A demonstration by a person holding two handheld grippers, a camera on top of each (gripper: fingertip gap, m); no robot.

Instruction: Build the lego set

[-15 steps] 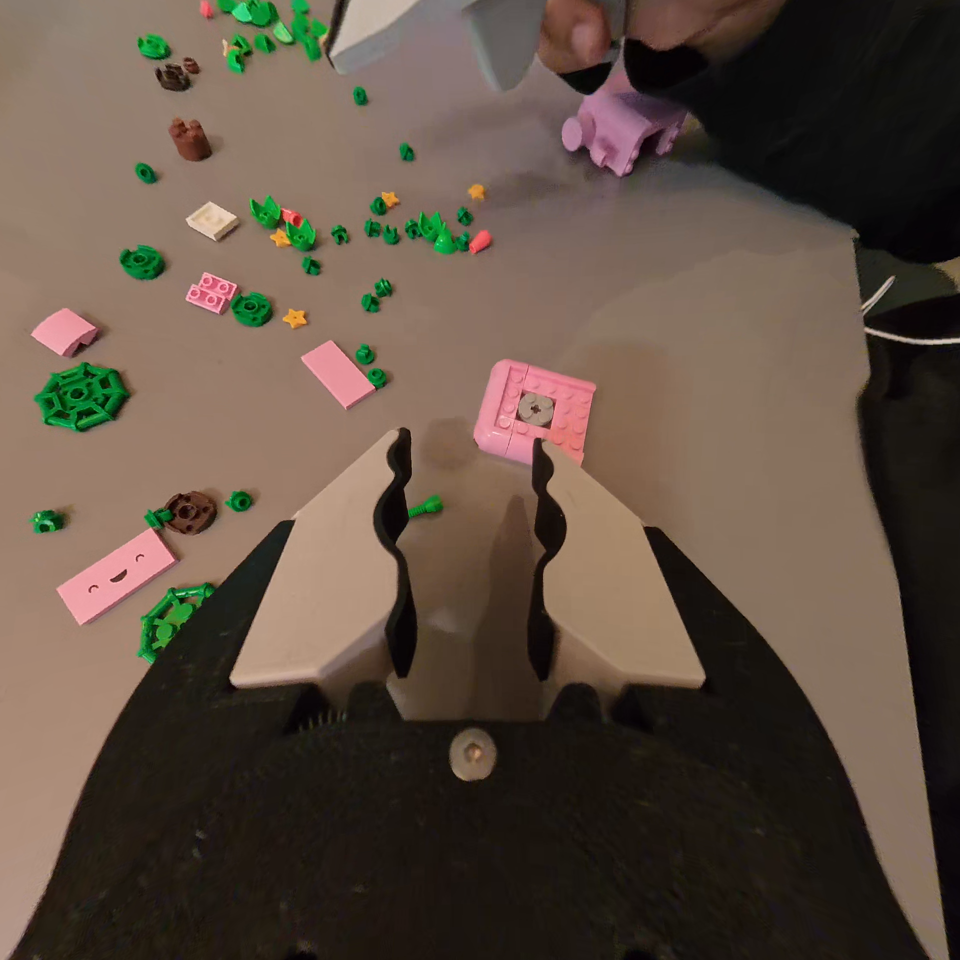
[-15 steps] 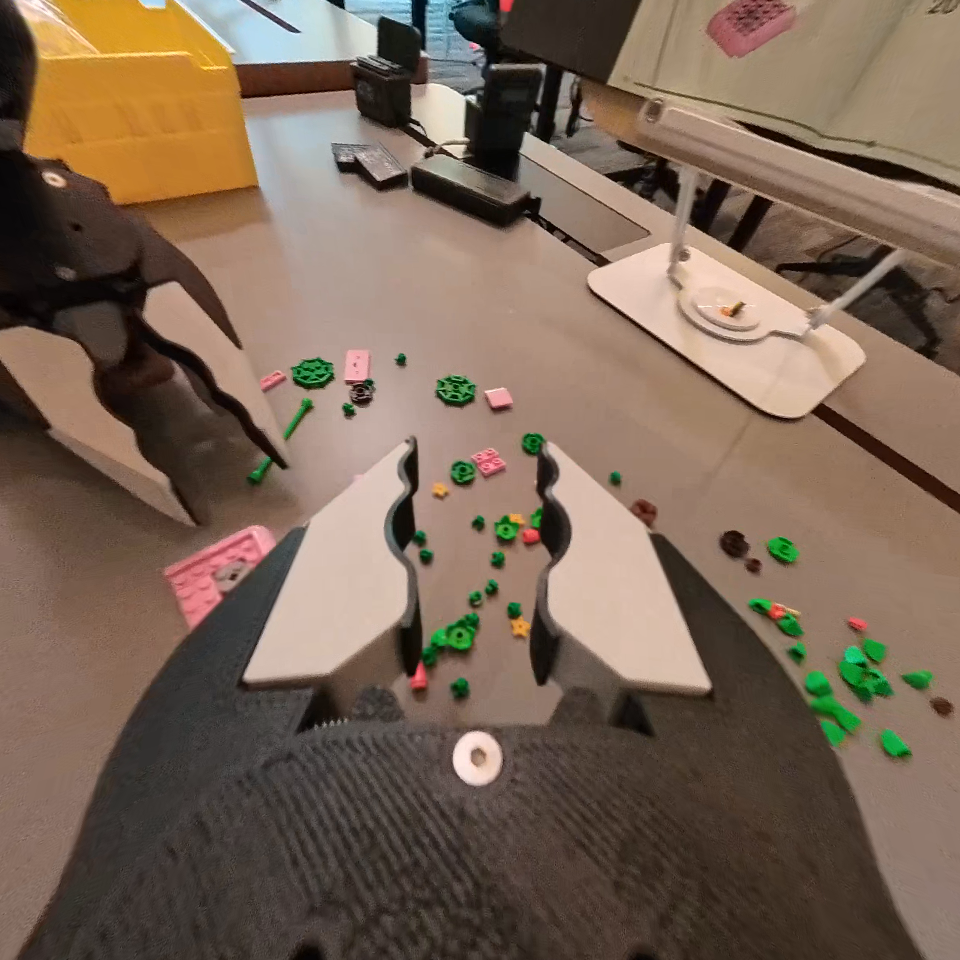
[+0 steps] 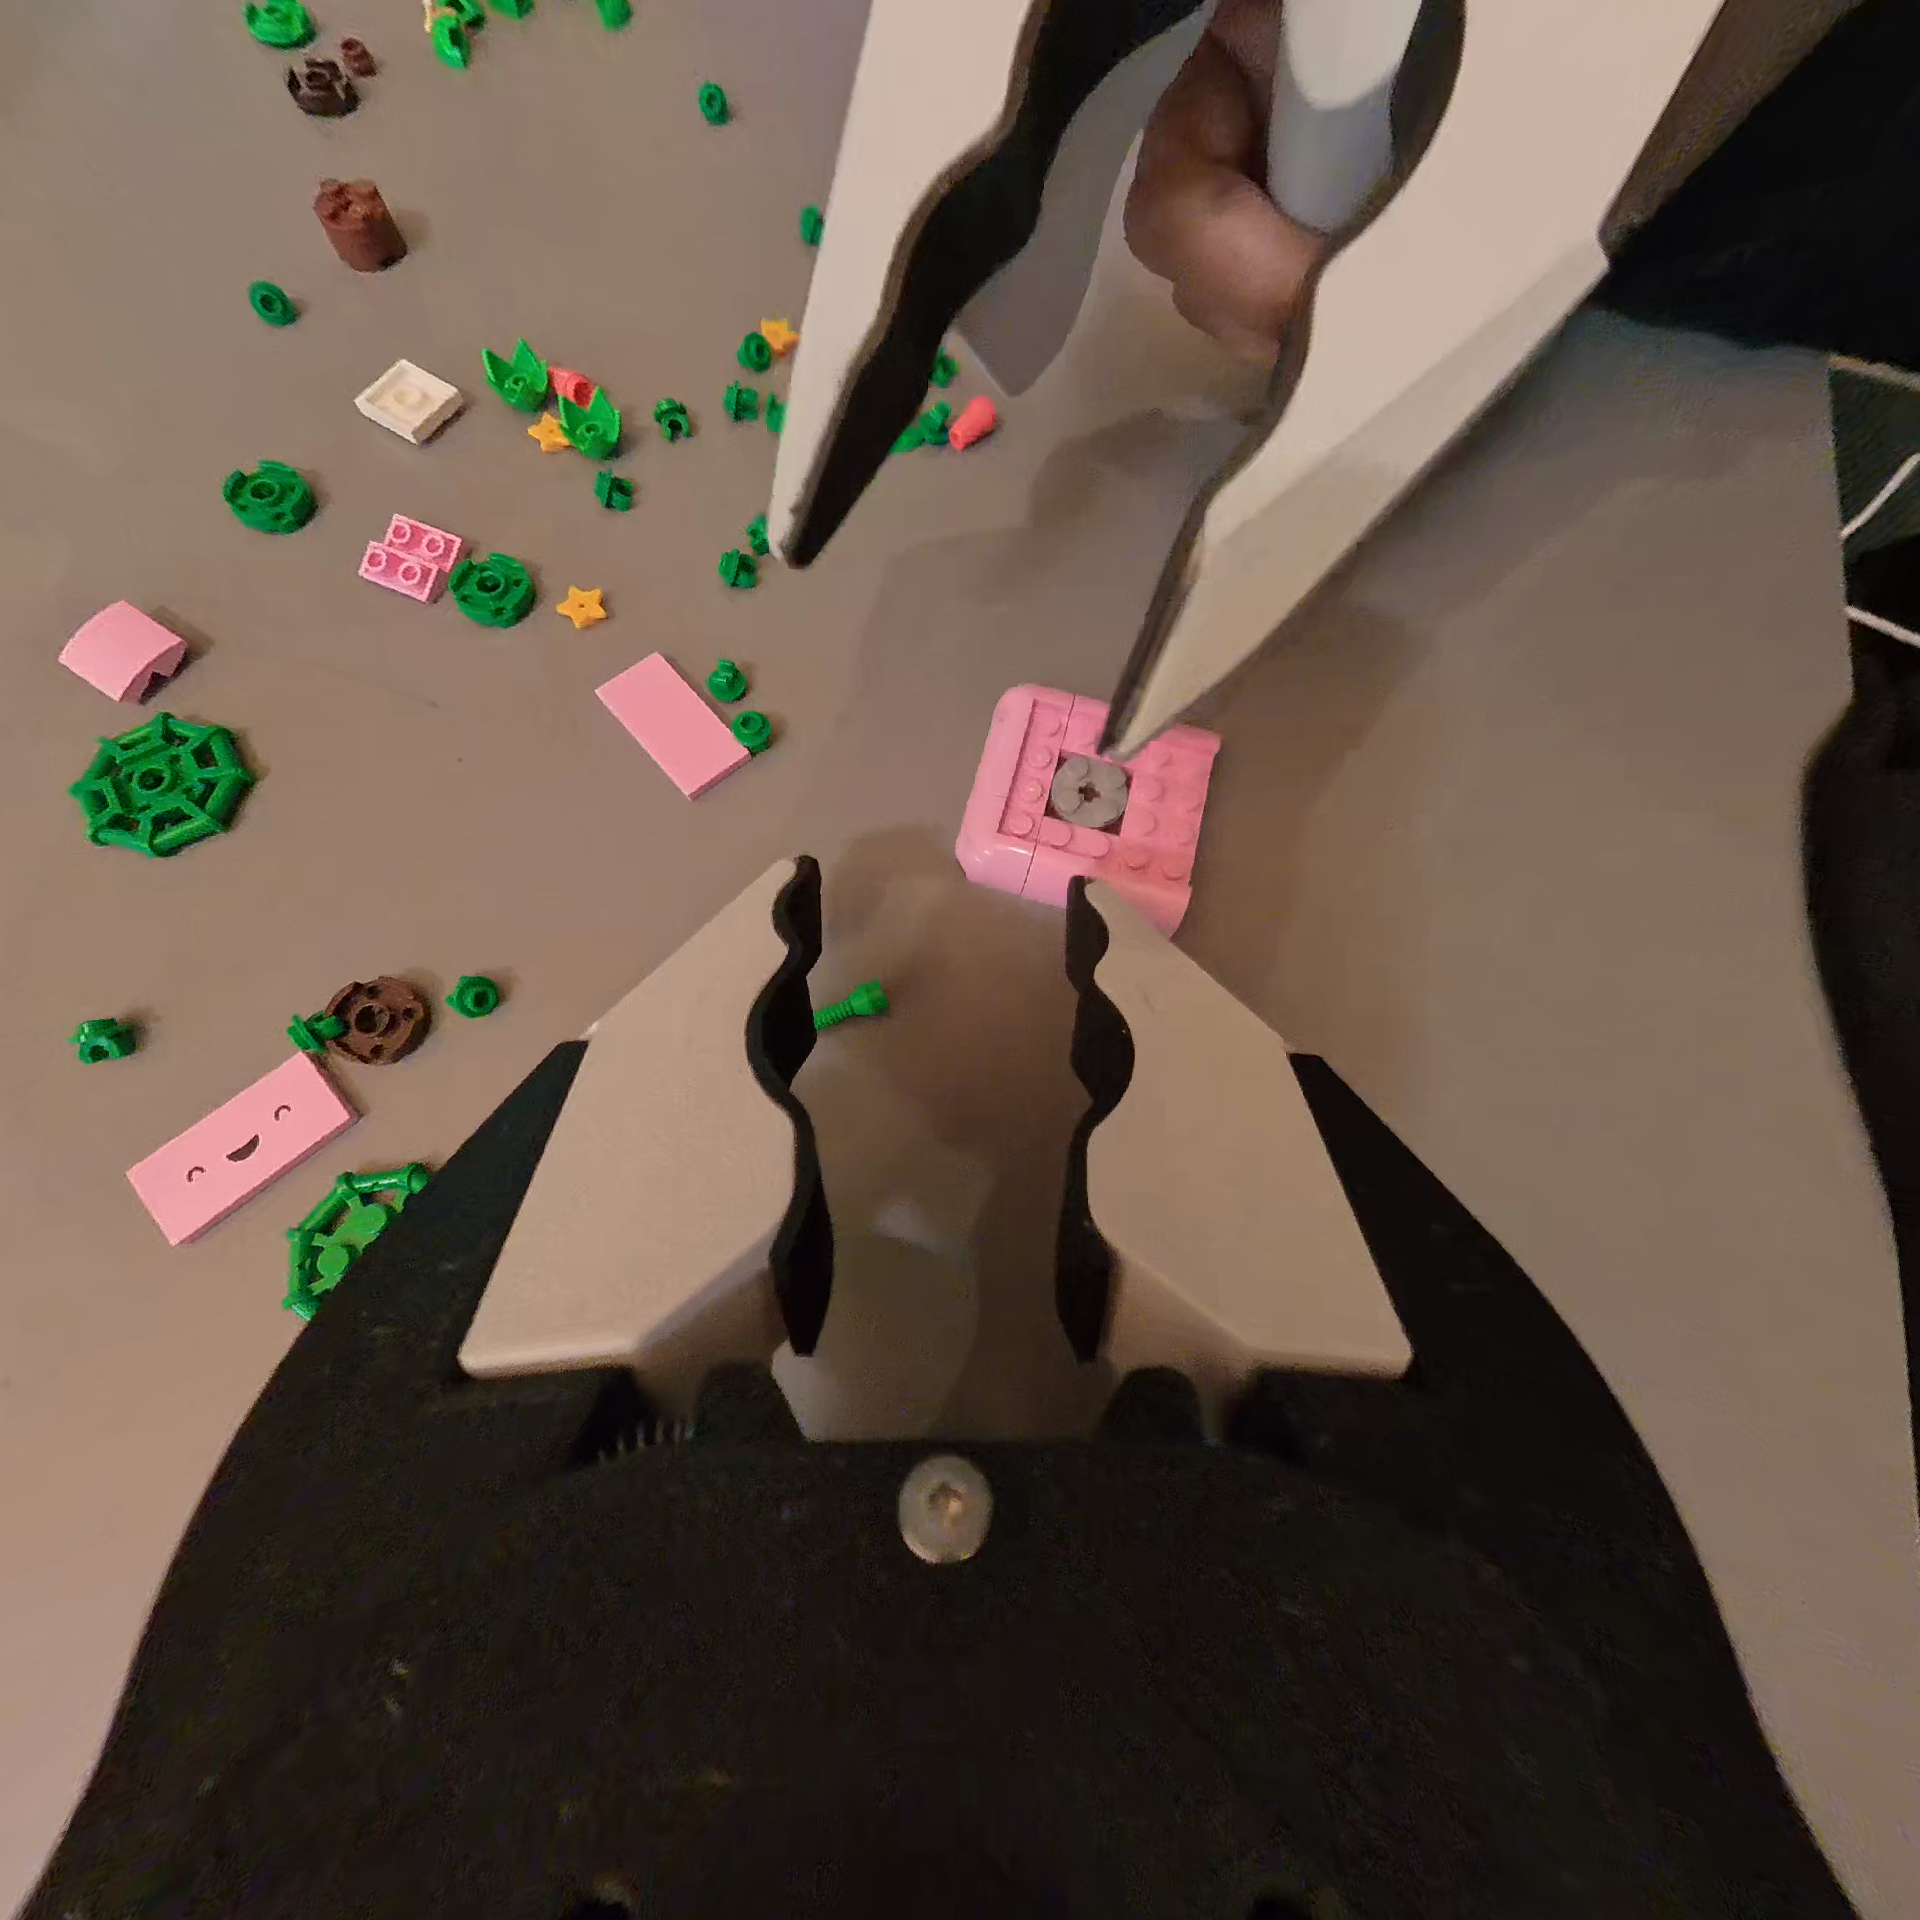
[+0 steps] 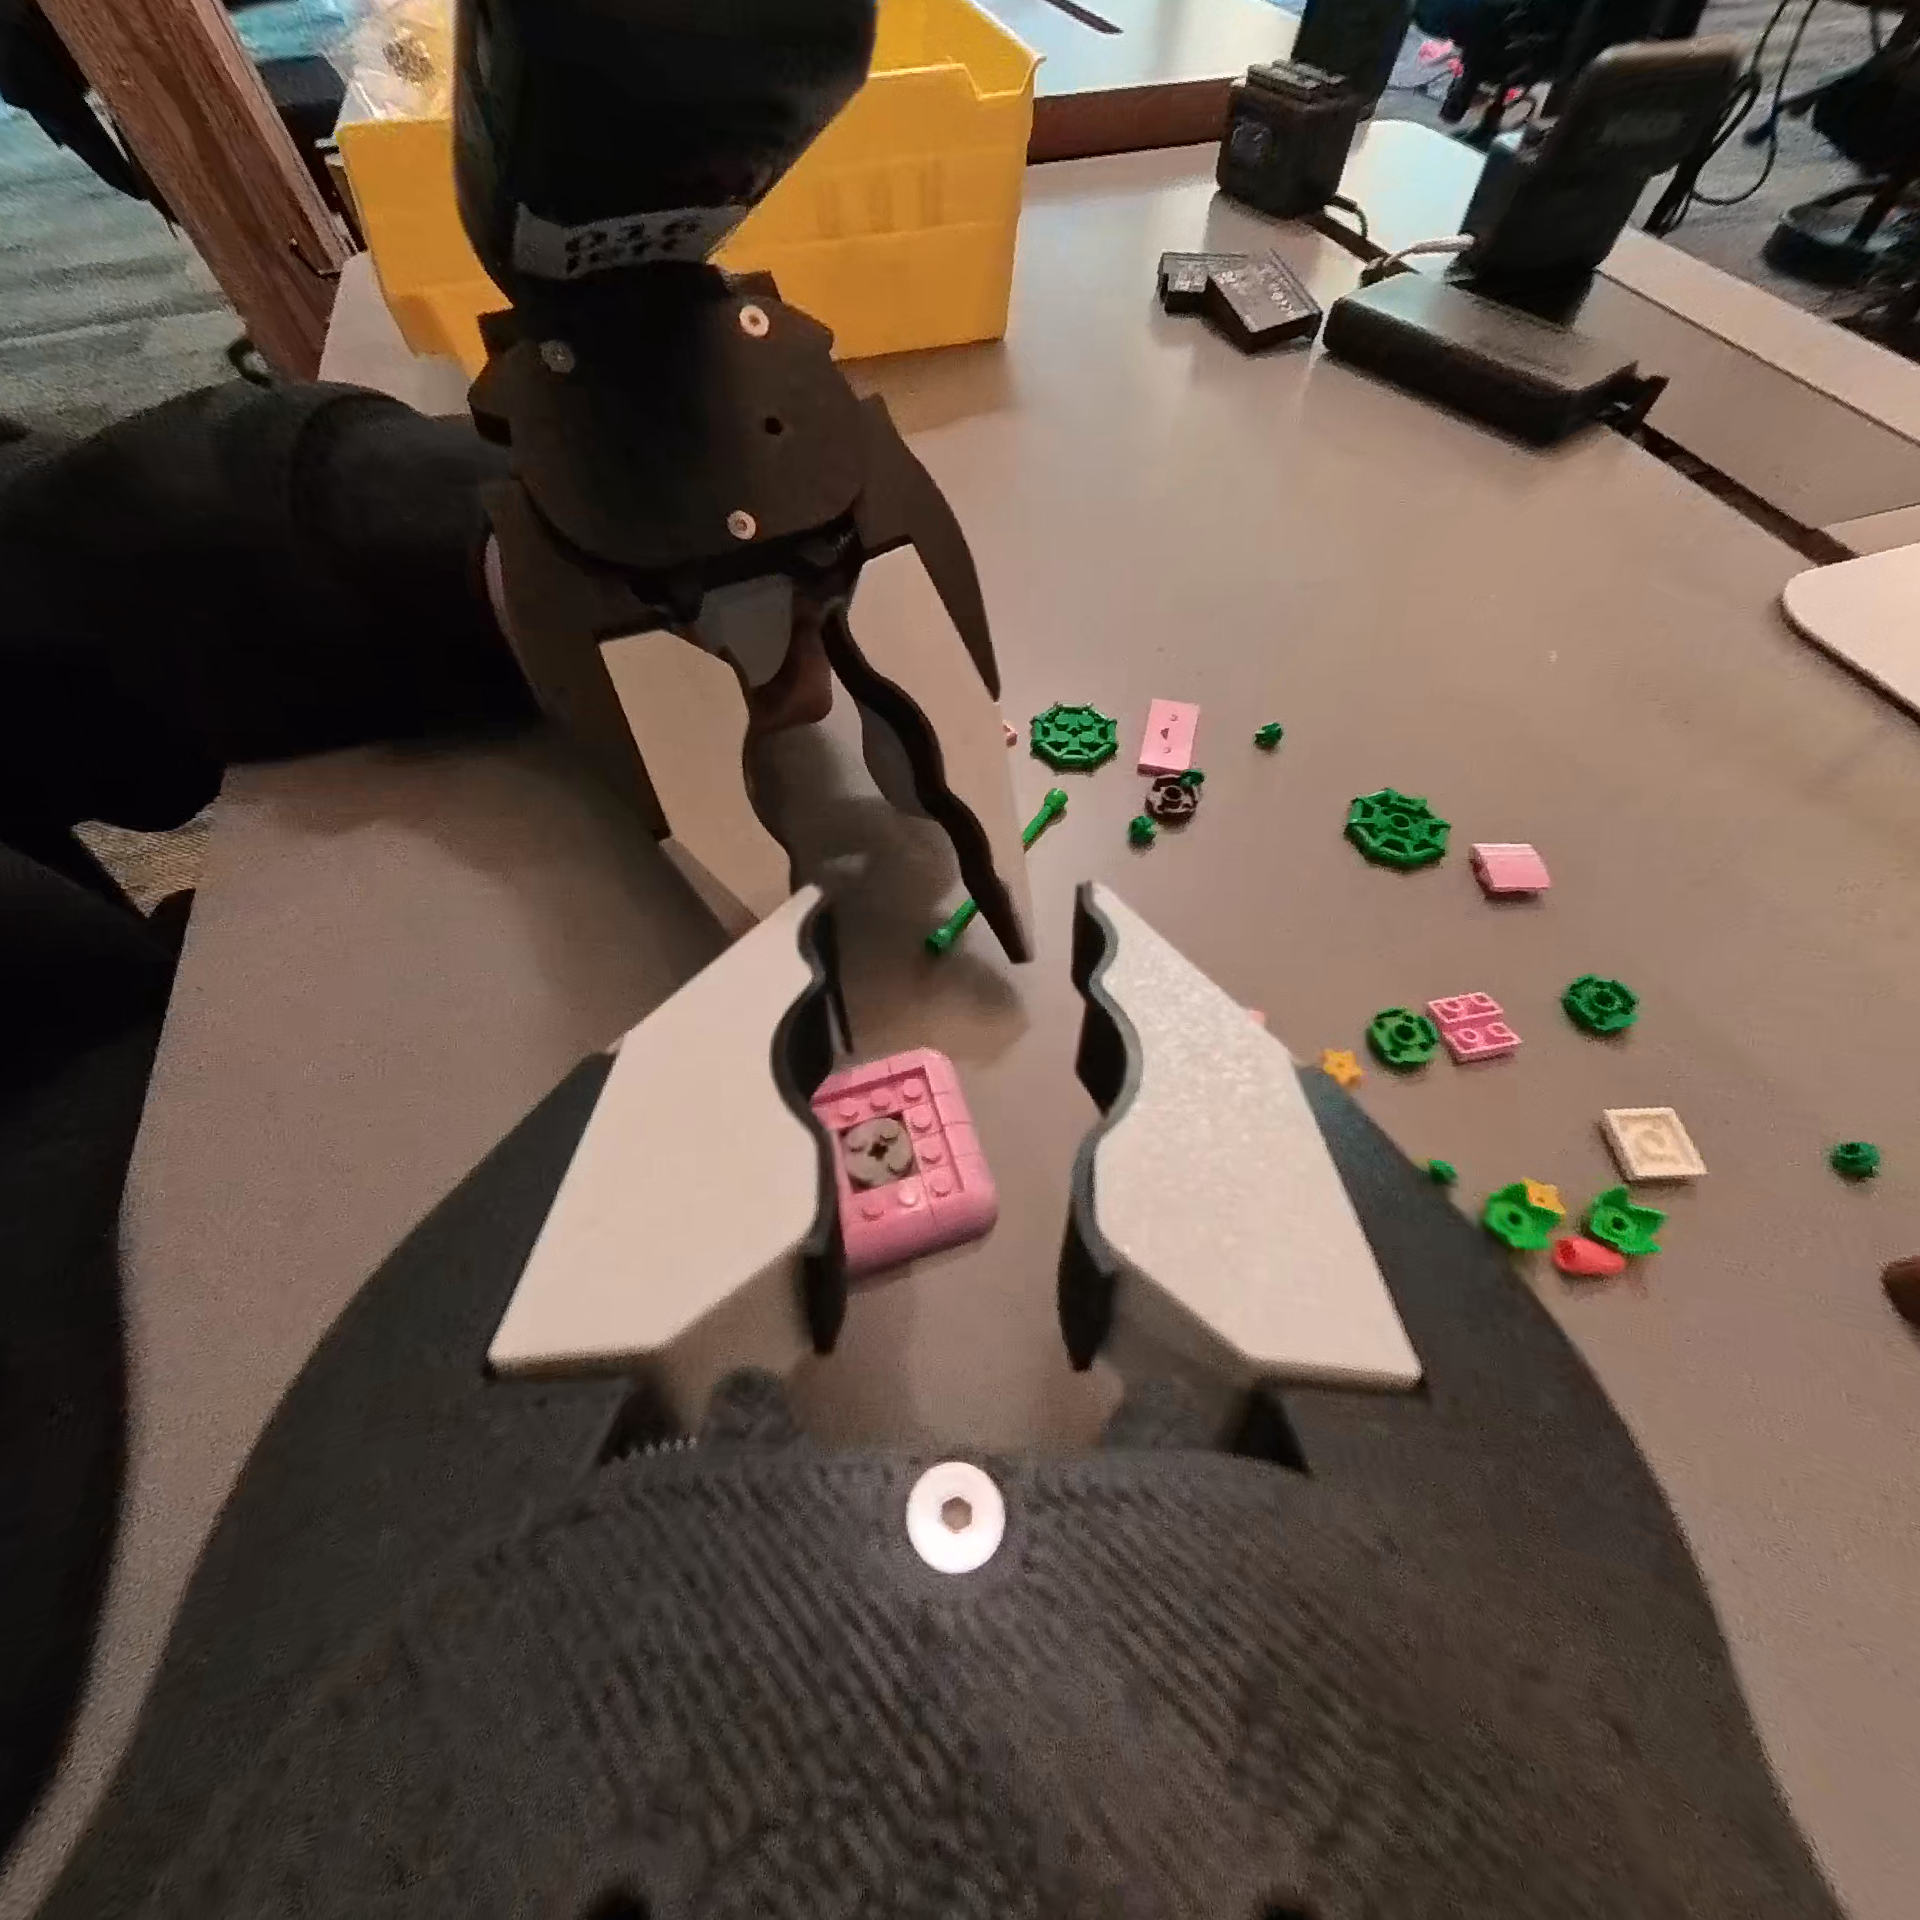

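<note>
A square pink Lego assembly (image 3: pixel 1138 831) with a grey round piece (image 3: pixel 1088 792) in its middle lies on the grey table. My left gripper (image 3: pixel 940 883) is open and empty, with its tips just short of the assembly. My right gripper (image 3: pixel 956 644) comes down from above, open, and one fingertip (image 3: pixel 1132 717) is at the assembly's far edge. In the right wrist view the assembly (image 4: pixel 935 1174) sits between my right gripper's (image 4: pixel 951 904) open fingers, partly hidden by the left finger. The left gripper (image 4: pixel 894 914) faces it from beyond.
Loose pieces lie to the left: a pink smiley tile (image 3: pixel 241 1148), a pink flat tile (image 3: pixel 673 724), green web wheels (image 3: pixel 161 784), a brown cylinder (image 3: pixel 358 223), a white tile (image 3: pixel 408 400) and a green rod (image 3: pixel 850 1006). A yellow bin (image 4: pixel 914 197) and black devices (image 4: pixel 1475 353) stand at the back. Spacing between my two grippers at the tips: around 6 centimeters. It is some 5 centimeters from my left tips to the pink flat tile (image 3: pixel 673 724).
My right gripper has swung down and across to the pink assembly, so it now frames it. The left gripper has barely moved. Both stay open.
</note>
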